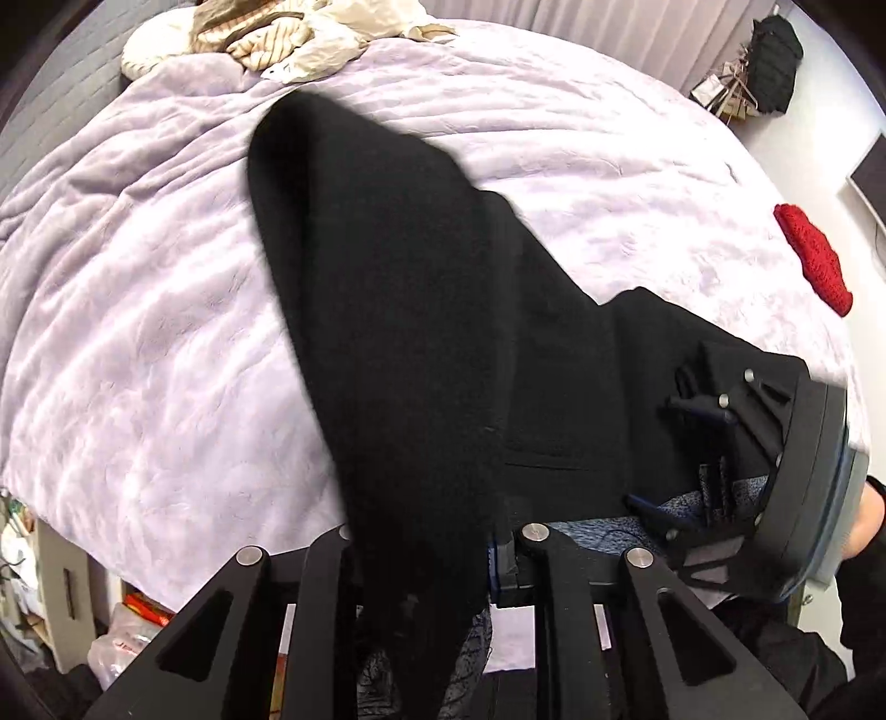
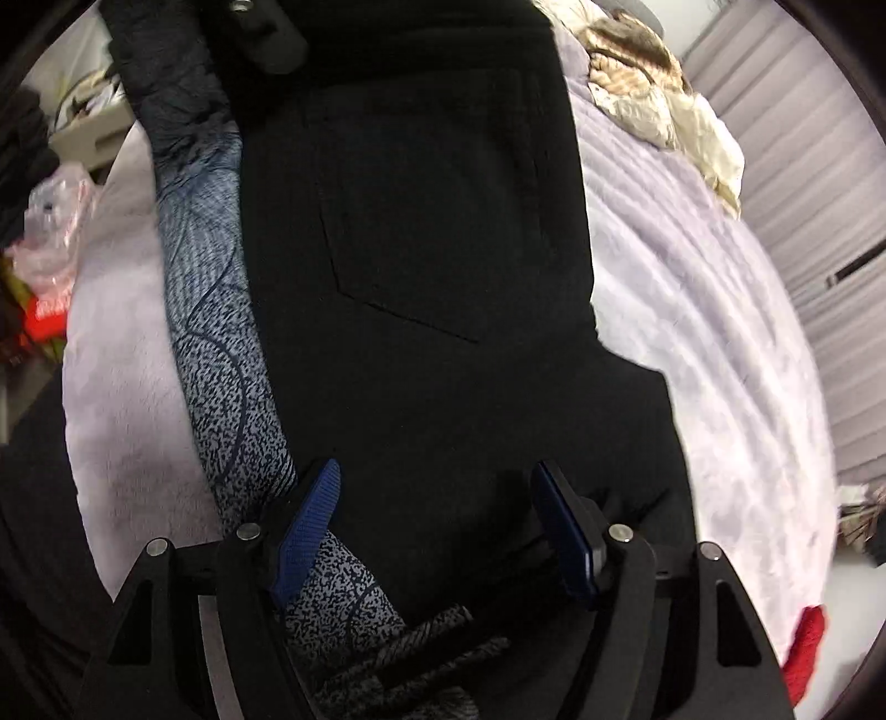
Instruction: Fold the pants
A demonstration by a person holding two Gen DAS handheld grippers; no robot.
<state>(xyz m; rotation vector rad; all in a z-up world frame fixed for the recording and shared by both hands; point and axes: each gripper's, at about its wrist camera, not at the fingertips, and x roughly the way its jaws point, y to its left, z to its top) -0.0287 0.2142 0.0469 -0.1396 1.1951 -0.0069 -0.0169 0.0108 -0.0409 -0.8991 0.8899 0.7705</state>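
Observation:
Black pants (image 1: 421, 310) lie on a lilac bedspread (image 1: 138, 332). A leg is folded up and drapes over my left gripper (image 1: 432, 548), which is shut on the black cloth; its fingertips are hidden under it. My right gripper (image 2: 437, 520) is open, its blue pads (image 2: 307, 526) wide apart over the waist part with the back pocket (image 2: 421, 221). The right gripper also shows in the left wrist view (image 1: 714, 443) at the right, on the pants. A blue-grey speckled lining (image 2: 221, 310) shows along the waist edge.
A pile of beige and striped cloth (image 1: 277, 33) lies at the bed's far end. A red knitted item (image 1: 811, 255) lies near the right edge. Clutter and a plastic bag (image 2: 50, 238) sit beside the bed. Curtains (image 2: 803, 166) hang beyond.

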